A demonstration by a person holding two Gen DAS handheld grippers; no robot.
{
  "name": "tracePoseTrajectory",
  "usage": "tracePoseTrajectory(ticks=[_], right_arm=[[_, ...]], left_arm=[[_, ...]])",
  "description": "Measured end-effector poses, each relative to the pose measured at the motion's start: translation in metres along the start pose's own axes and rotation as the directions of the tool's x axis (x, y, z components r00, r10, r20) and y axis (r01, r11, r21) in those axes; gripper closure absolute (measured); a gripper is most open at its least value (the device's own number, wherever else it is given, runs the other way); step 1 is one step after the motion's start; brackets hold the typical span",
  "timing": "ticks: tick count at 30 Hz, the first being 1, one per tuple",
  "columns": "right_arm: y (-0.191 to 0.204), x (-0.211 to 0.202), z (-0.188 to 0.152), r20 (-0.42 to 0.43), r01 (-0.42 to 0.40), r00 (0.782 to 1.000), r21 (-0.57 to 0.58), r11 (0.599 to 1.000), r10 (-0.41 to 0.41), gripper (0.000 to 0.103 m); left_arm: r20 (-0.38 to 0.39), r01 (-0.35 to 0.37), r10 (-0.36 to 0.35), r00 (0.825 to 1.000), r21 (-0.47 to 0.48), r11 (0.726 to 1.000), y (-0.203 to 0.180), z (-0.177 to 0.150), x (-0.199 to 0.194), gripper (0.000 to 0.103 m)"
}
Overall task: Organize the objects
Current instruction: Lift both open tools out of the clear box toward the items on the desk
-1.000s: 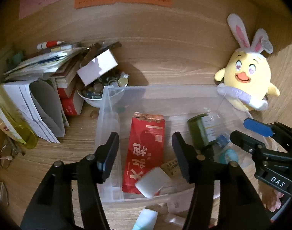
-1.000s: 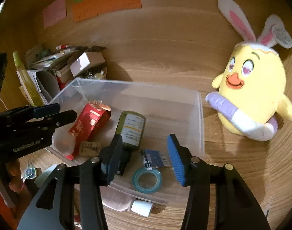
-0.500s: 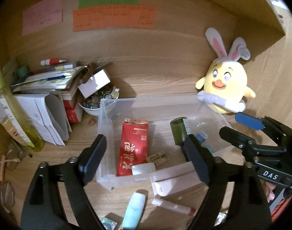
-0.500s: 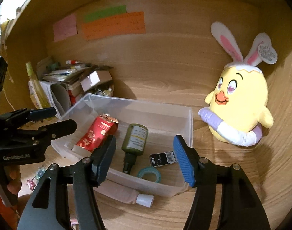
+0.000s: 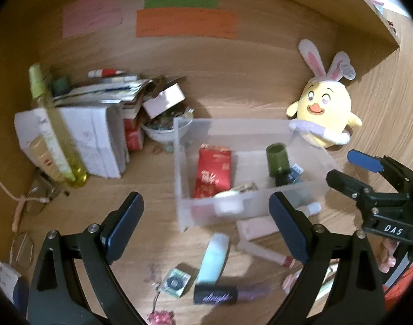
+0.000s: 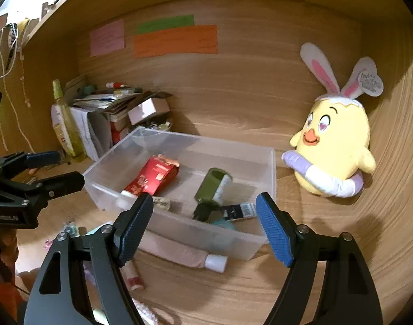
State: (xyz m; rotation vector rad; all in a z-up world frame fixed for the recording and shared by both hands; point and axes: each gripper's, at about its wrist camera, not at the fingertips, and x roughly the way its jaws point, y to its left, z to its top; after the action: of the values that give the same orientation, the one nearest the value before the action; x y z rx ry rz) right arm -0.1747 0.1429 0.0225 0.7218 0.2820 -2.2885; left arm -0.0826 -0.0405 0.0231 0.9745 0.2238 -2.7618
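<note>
Before both grippers' released jaws, a clear bin (image 6: 263,189), tubes (image 6: 179,253) beside it, plush chick (image 6: 334,146) behind.

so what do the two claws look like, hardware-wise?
Both are black scissor-style frames with silver pivot screws. The left claw has dark navy pads; white lettering, too blurred to read, shows on its body in the right wrist view. The right claw has bright blue ribbed pads and white "DAS" lettering. No cables or sleeves visible.
</note>
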Motion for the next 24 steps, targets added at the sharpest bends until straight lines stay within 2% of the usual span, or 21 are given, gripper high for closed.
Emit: tracePoseTrajectory(ticks=[10,18,24], right_arm=[[0.016,-0.002,-0.017,-0.032,-0.031,0.999,-0.014,0.999,0.030,0.027],[0.031,0.013,-0.033,-0.098,-0.076,0.993,-0.025,0.997,0.073,0.027],[0.043,0.029,-0.043,-0.155,-0.121,0.981,-0.030,0.992,0.115,0.027]], left_arm=[[-0.044,-0.057,0.055,0.998,-0.046,0.997,0.030,-0.032,-0.013,0.008],[-0.122,-0.094,0.084,0.989,-0.076,0.993,0.053,-0.064,-0.003,0.008],[-0.176,-0.062,0.050,0.983,-0.062,0.996,0.059,-0.080,0.011,0.008]])
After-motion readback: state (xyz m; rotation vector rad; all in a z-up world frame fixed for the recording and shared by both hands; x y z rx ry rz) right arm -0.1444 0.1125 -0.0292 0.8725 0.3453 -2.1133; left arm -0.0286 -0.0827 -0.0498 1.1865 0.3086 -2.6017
